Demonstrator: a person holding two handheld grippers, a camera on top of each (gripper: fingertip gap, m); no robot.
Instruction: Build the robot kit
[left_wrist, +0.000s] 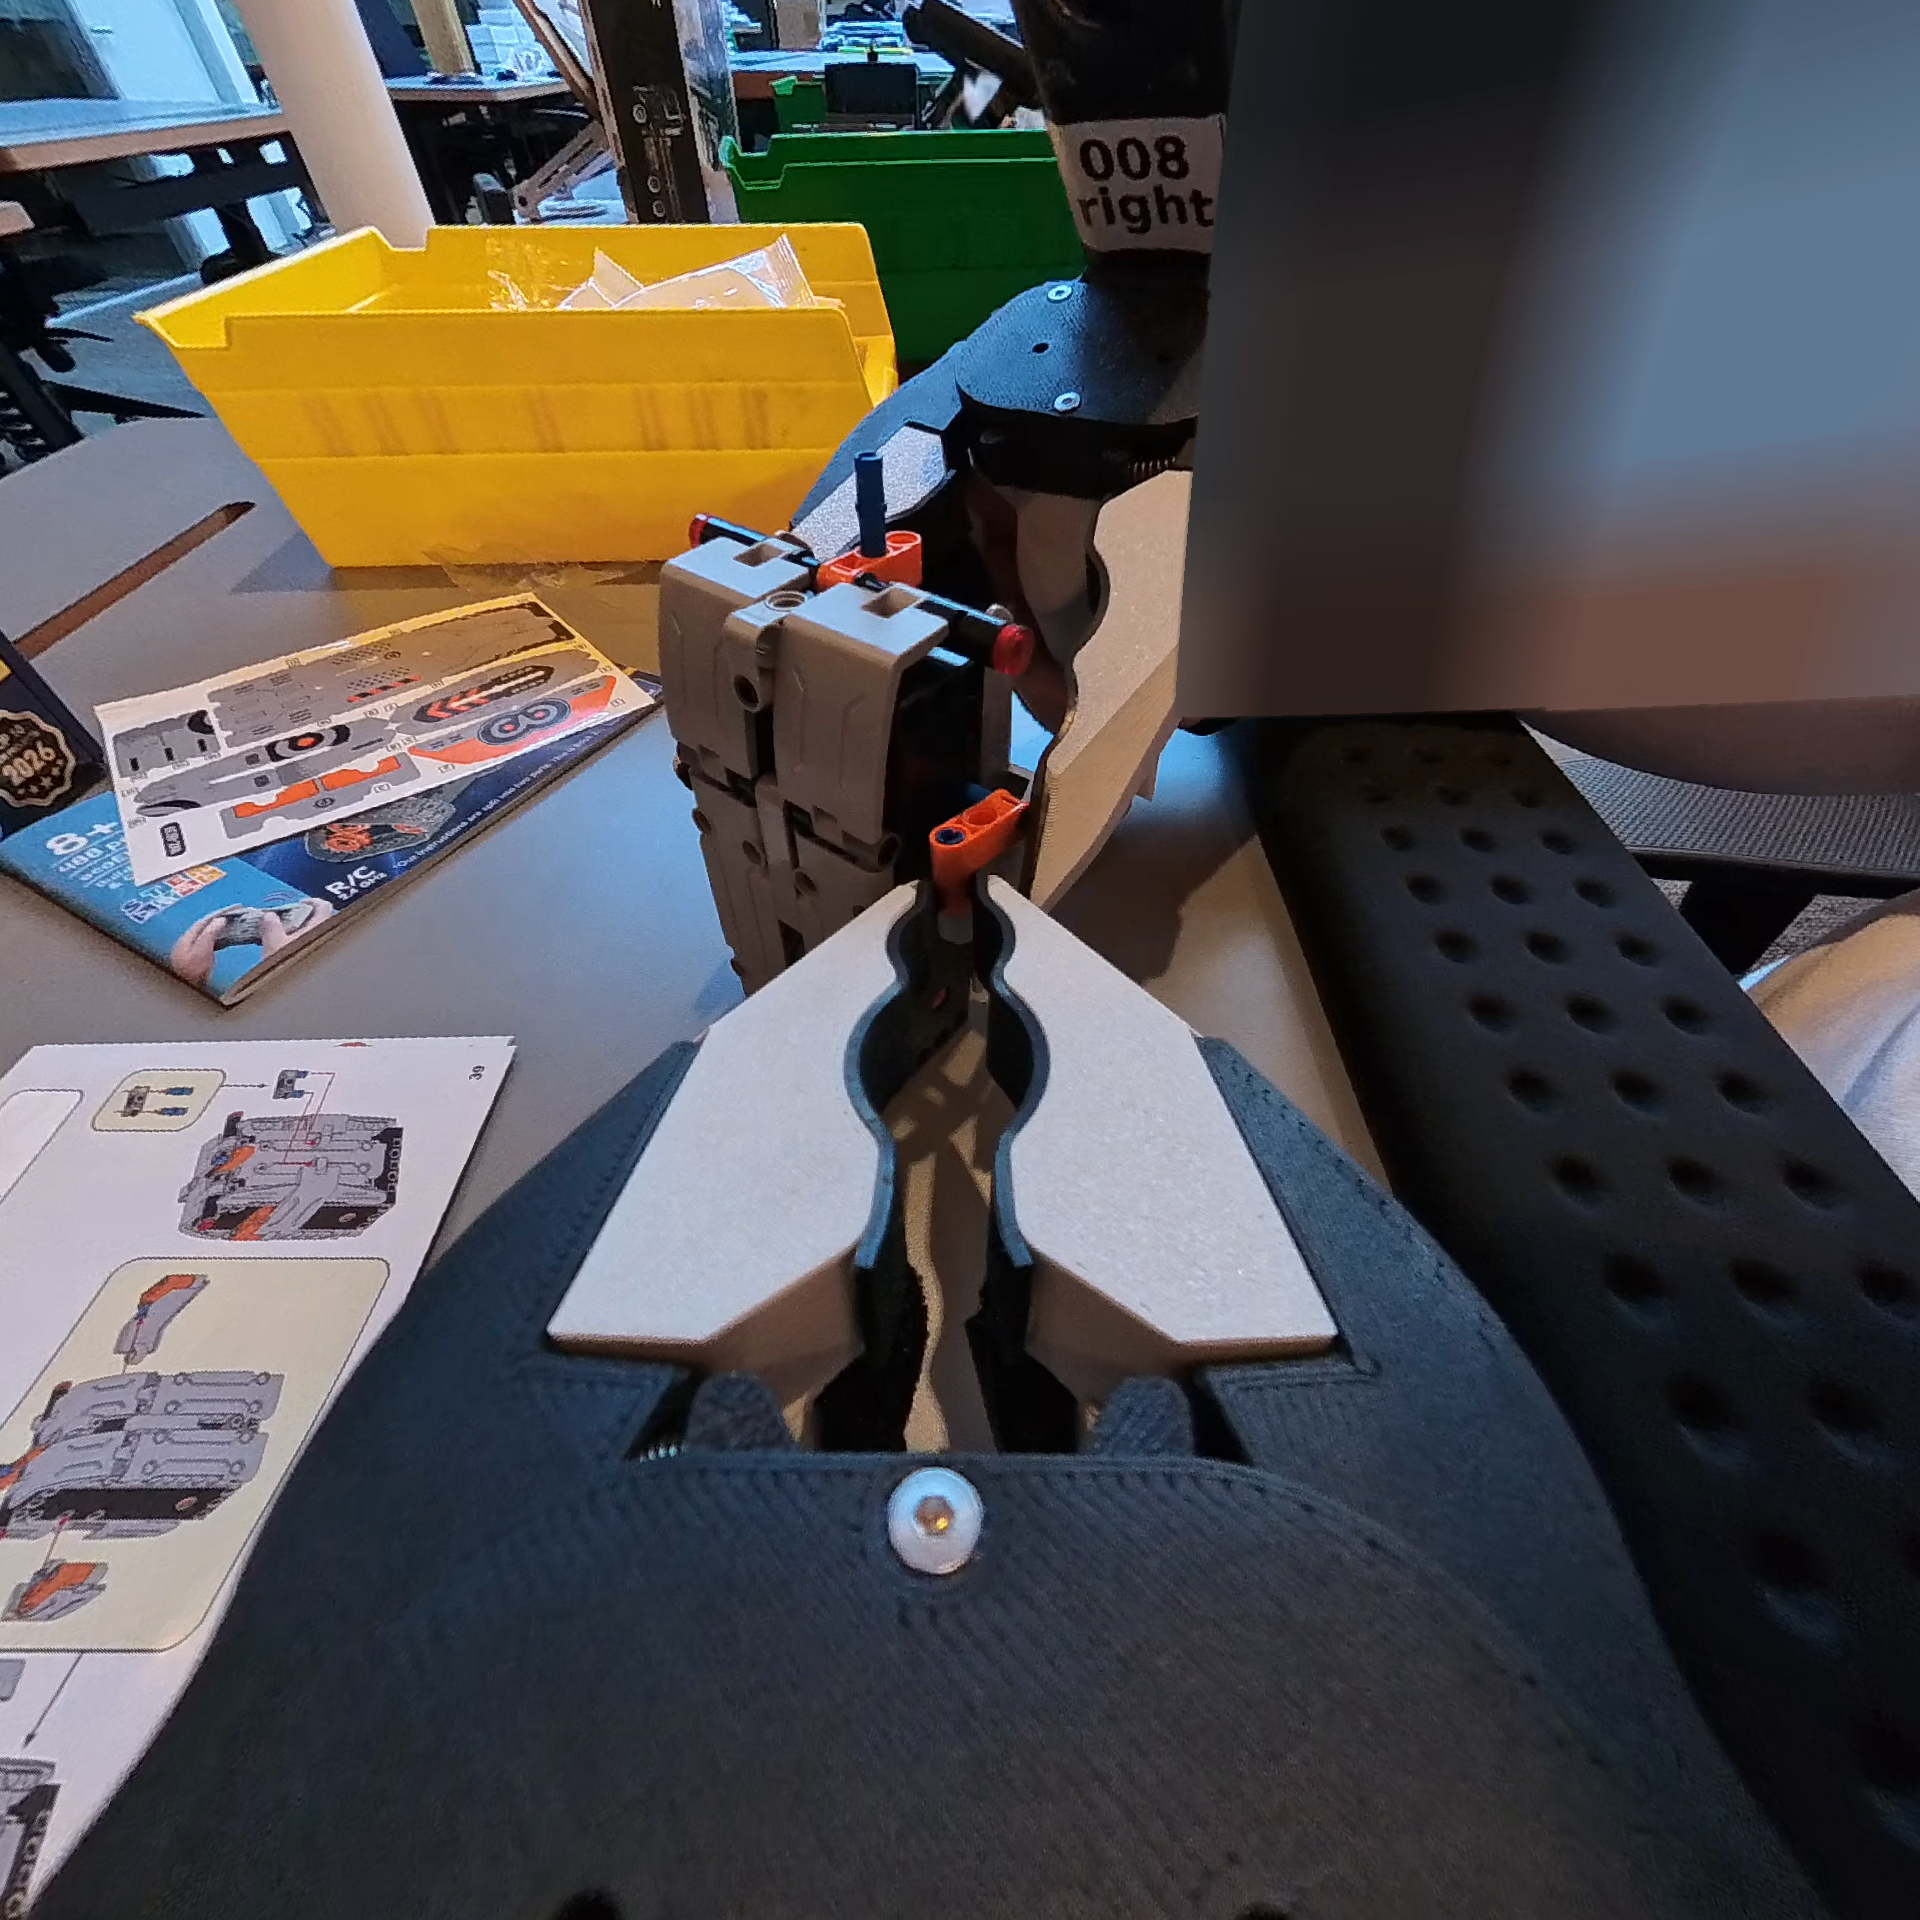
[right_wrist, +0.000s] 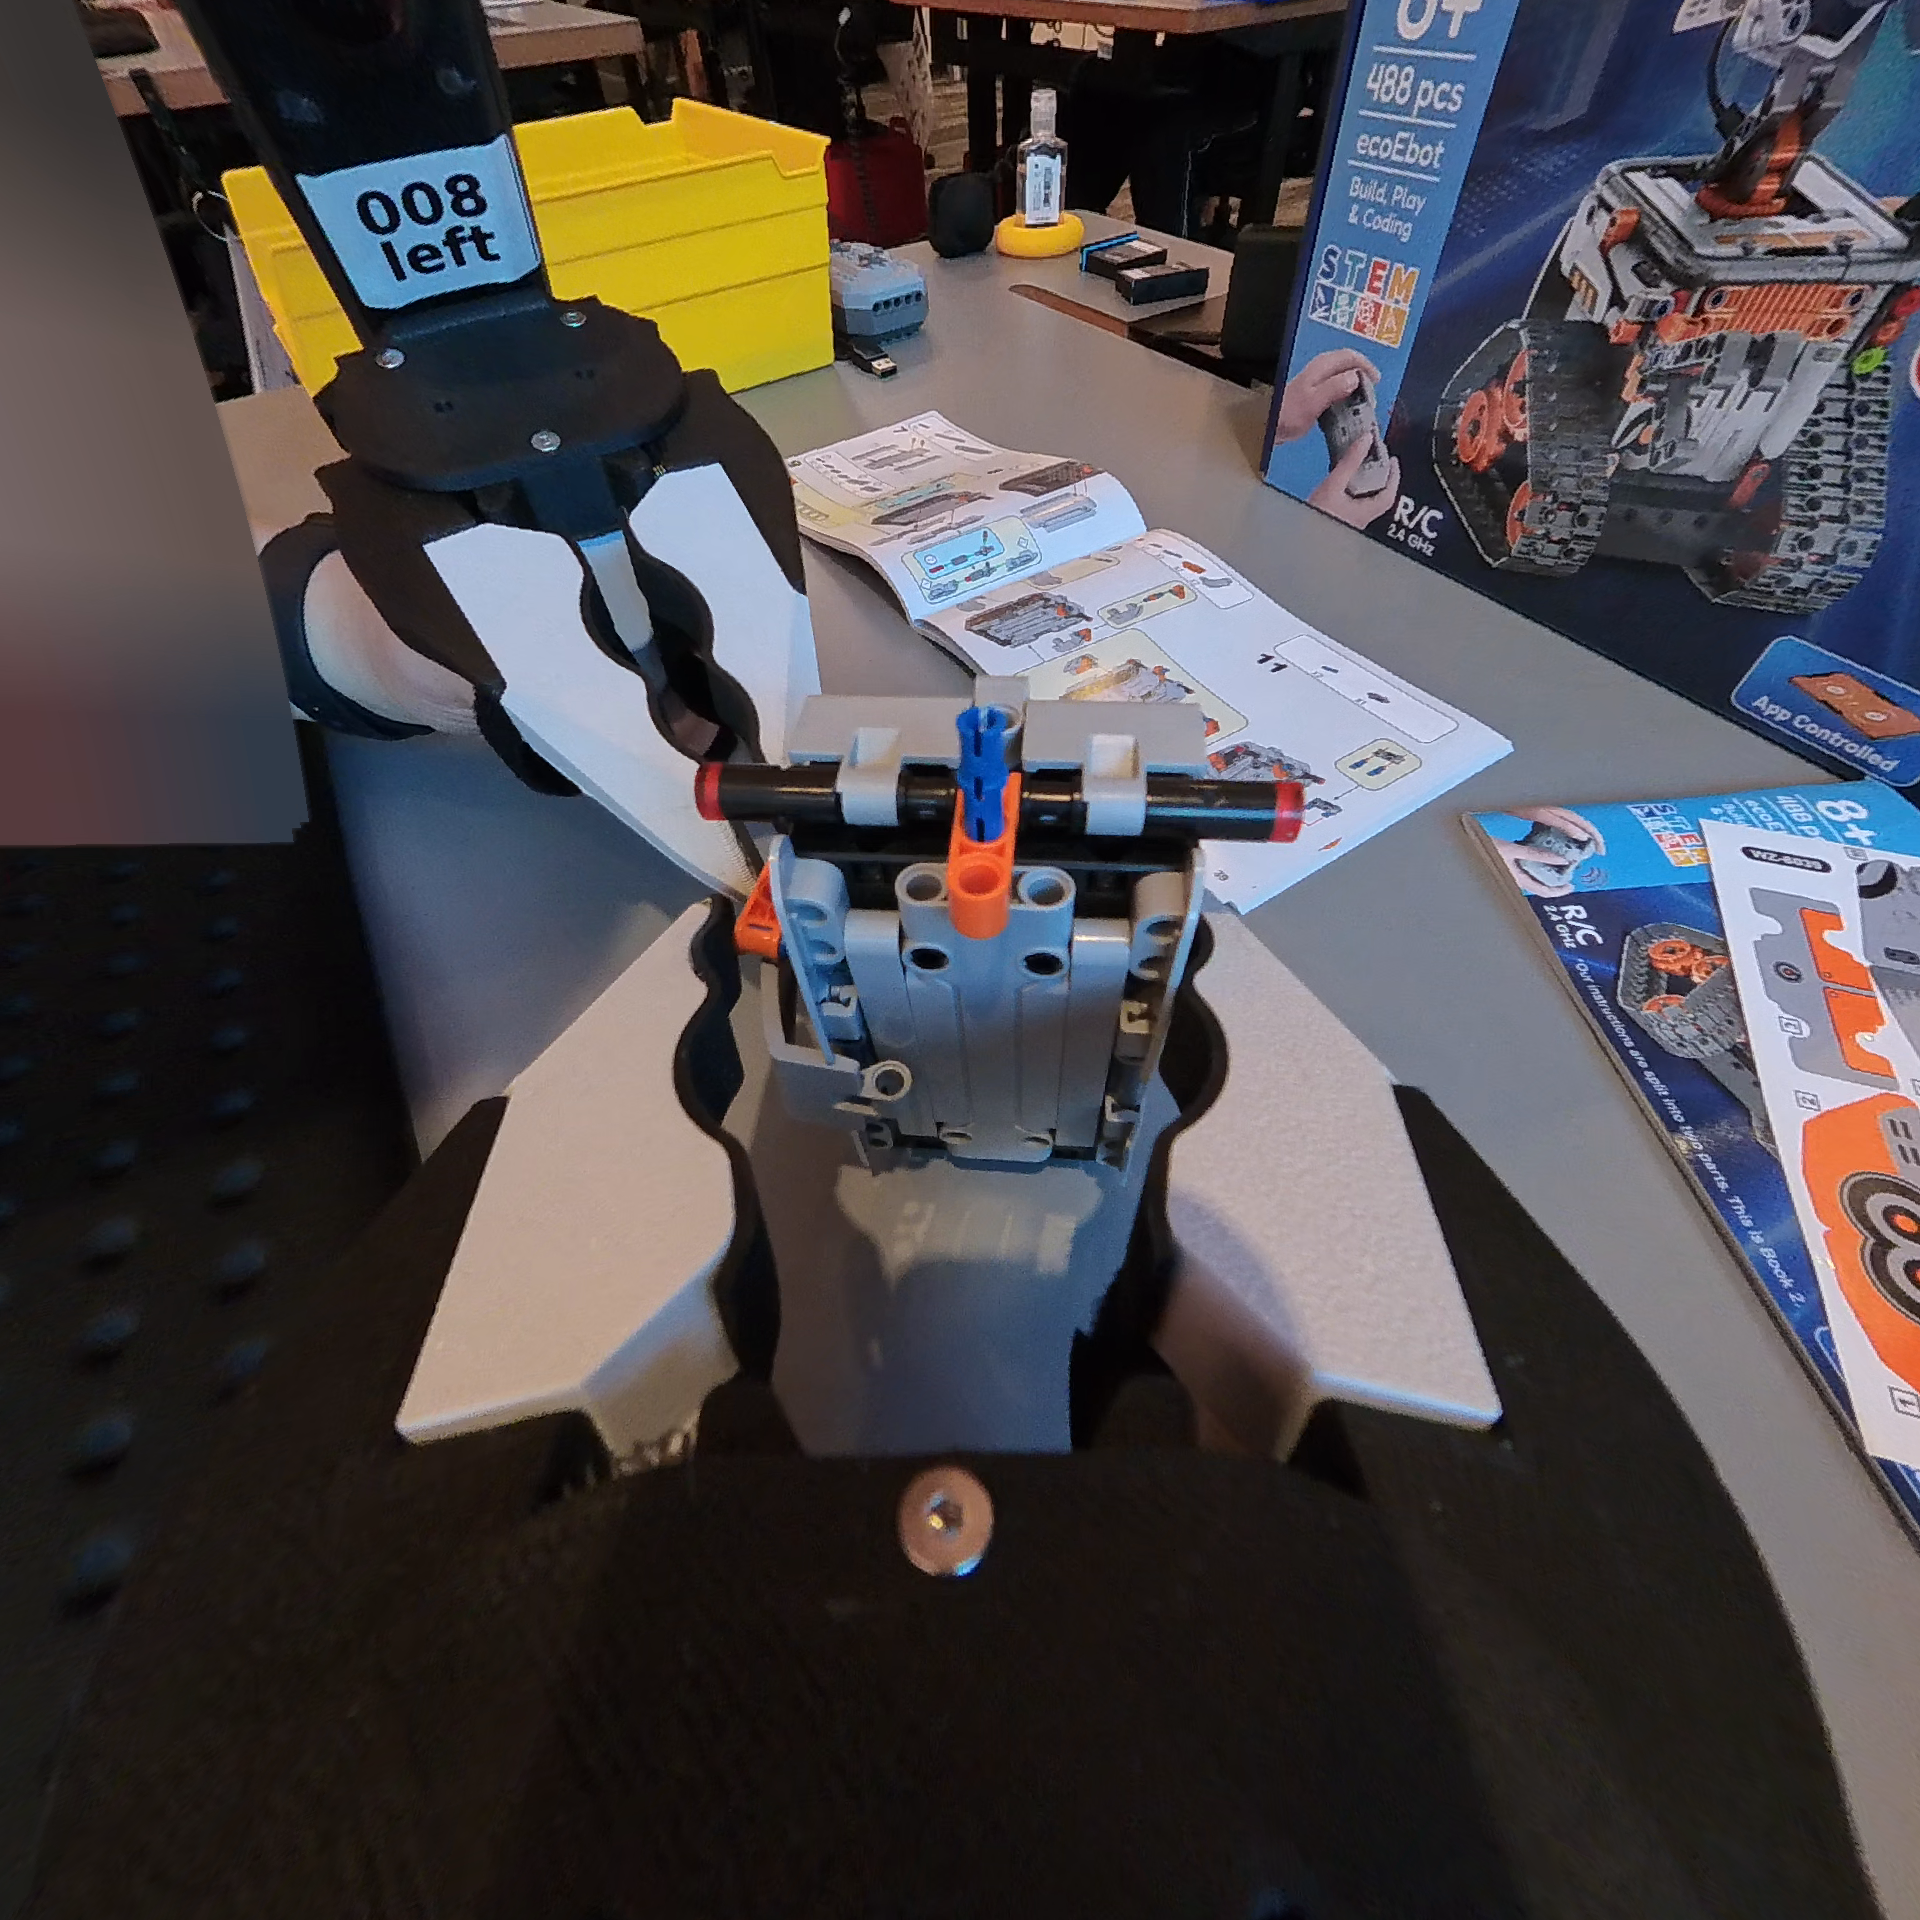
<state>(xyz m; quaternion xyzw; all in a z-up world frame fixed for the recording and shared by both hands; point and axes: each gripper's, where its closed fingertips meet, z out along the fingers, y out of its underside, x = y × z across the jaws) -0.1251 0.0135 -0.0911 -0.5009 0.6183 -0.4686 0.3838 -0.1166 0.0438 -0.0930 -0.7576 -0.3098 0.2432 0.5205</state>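
A grey brick assembly (right_wrist: 977, 997) with a black axle with red ends (right_wrist: 997, 800), a blue pin and an orange connector on top stands upright above the grey table (right_wrist: 1351, 956). My right gripper (right_wrist: 961, 935) is shut on the assembly's two sides. In the left wrist view the assembly (left_wrist: 790, 717) shows with the right gripper (left_wrist: 997, 717) clamped on it from the right. My left gripper (left_wrist: 954, 896) is shut on a small orange piece (left_wrist: 971, 831) with a grey stub at the assembly's lower side. In the right wrist view the left gripper (right_wrist: 727, 800) reaches in from the upper left to this orange piece (right_wrist: 756, 914).
A yellow bin (left_wrist: 540, 416) and a green bin (left_wrist: 914, 208) stand behind. An open instruction booklet (right_wrist: 1091, 623), a sticker sheet (left_wrist: 364, 707) and a second booklet (right_wrist: 1621, 997) lie on the table. The kit's box (right_wrist: 1610, 312) stands at right. A black perforated chair back (left_wrist: 1610, 1143) is close.
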